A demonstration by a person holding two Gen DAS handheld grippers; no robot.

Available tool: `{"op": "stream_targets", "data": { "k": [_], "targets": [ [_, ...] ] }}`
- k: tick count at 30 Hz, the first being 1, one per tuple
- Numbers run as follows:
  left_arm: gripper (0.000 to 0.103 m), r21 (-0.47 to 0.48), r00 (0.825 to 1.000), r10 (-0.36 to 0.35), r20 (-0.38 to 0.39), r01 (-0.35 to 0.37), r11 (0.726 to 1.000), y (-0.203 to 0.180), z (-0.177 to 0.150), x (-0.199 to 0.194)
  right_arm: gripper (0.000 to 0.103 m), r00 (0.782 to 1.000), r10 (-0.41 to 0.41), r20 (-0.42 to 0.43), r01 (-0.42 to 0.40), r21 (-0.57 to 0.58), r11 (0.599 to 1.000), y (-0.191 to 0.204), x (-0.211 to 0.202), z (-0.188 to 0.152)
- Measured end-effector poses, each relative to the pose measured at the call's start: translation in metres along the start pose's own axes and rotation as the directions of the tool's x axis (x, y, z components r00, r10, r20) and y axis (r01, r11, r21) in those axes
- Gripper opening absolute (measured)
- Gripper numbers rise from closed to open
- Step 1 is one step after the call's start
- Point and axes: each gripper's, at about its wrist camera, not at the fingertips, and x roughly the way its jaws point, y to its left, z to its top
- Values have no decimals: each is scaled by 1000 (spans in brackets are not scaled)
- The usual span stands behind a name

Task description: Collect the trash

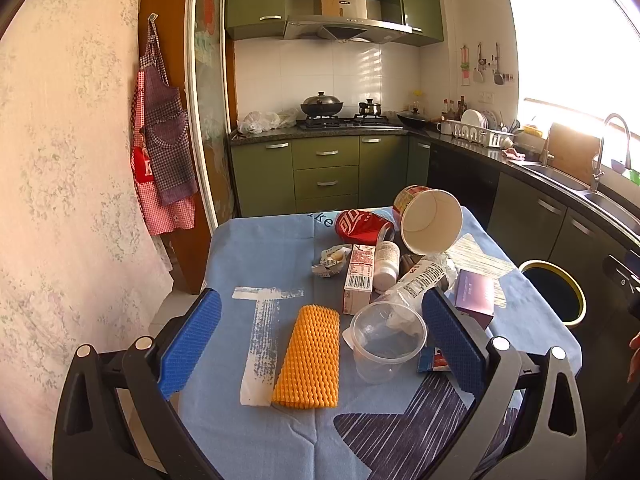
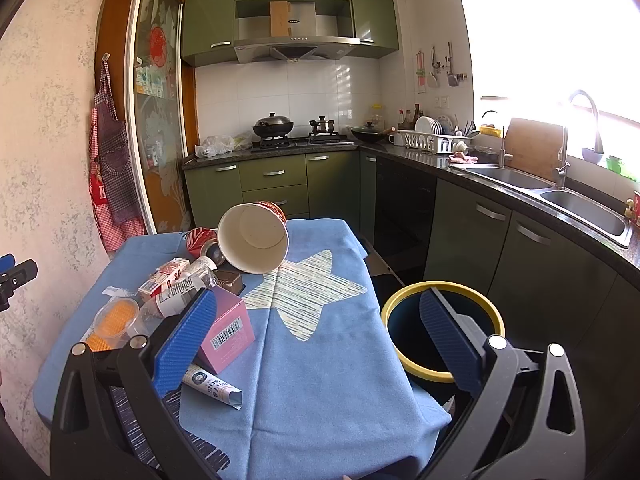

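Home kitchen; green cabinets (image 2: 276, 172), gas stove (image 2: 300, 140), double sink (image 2: 560, 196).

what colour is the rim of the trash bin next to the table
Yellow, around a dark inside. The trash bin shows best in the right wrist view.

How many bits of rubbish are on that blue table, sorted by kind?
Cans: 1, crushed red soda can
Cups and tubs: 2, paper noodle cup, clear plastic cup
Cartons and boxes: 2, small carton, pink box
Bottles: 2, white pill bottle, plastic bottle
Foam fruit nets: 1
Tubes: 1
Total: 9, wrappers uncounted
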Motion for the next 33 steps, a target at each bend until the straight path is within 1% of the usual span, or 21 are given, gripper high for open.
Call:
{"op": "stream_targets", "data": {
  "k": [33],
  "targets": [
    [99, 2, 1000, 1, -1, -1, 1000, -1, 1, 0, 97, 1000, 1, -3, -1, 2, 1000, -1, 1, 1]
  ]
}}
